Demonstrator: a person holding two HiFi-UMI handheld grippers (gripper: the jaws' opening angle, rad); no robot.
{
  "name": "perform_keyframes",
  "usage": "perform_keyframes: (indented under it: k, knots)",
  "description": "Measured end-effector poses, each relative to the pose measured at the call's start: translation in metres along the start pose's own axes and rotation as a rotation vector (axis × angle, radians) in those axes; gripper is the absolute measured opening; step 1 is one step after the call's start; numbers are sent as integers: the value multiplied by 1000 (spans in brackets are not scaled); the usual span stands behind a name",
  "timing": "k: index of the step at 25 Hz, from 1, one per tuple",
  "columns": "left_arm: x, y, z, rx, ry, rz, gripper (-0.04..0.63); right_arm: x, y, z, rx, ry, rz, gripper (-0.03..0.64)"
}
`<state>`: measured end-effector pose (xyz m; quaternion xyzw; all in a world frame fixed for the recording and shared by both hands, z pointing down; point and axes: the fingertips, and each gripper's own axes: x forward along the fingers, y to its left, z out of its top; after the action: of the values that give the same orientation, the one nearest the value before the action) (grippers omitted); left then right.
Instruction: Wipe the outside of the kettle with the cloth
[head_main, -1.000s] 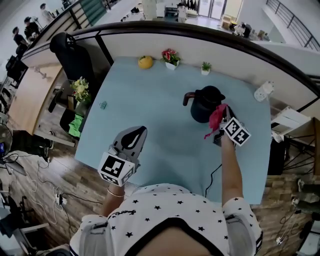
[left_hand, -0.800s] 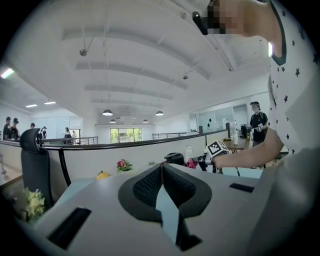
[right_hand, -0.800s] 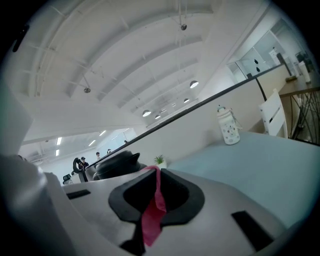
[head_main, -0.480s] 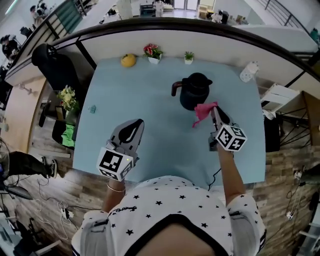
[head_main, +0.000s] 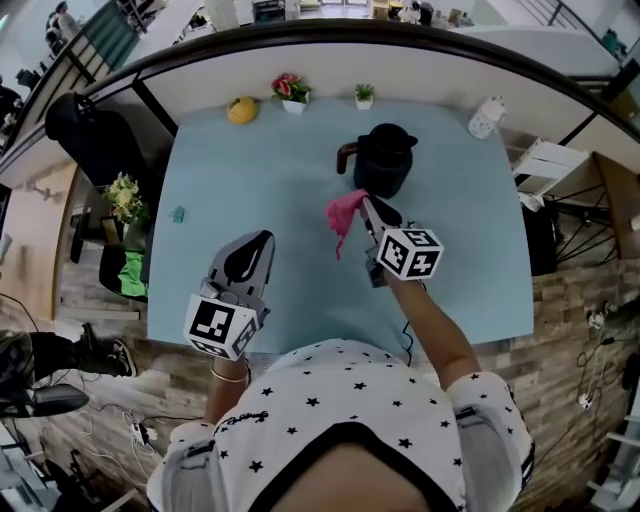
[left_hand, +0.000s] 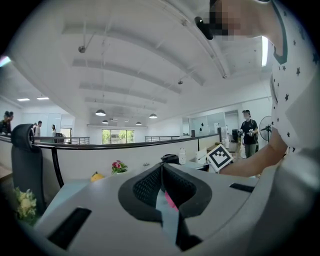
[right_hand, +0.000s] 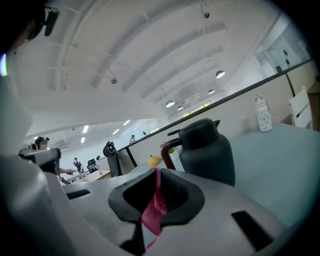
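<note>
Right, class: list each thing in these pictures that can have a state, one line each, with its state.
kettle: upright on the table, lid on.
cloth: pinched, hanging from the right gripper.
right gripper: shut on the cloth.
left gripper: shut, empty.

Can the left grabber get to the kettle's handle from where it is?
Probably yes. The kettle has its handle sticking out toward the left gripper, and only bare table lies between them. The pink cloth held in the right gripper hangs close to that path but not across it.
</note>
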<state>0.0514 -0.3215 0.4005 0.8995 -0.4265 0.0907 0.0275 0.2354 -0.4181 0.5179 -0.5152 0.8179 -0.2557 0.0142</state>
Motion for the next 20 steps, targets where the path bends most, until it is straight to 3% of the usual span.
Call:
perform_keyframes:
  k: [10,16,20]
  knots:
    - [-24,30,-11,-30,7,86,32,55,-54,-32,127,31,-284,21]
    - [-18,34,-11,-31,6,82,32,47,-74,-29,162,10,-346,21]
    - [-8,25,-9,-25,8,56,32,40,-82,-29,188,5,-329,21]
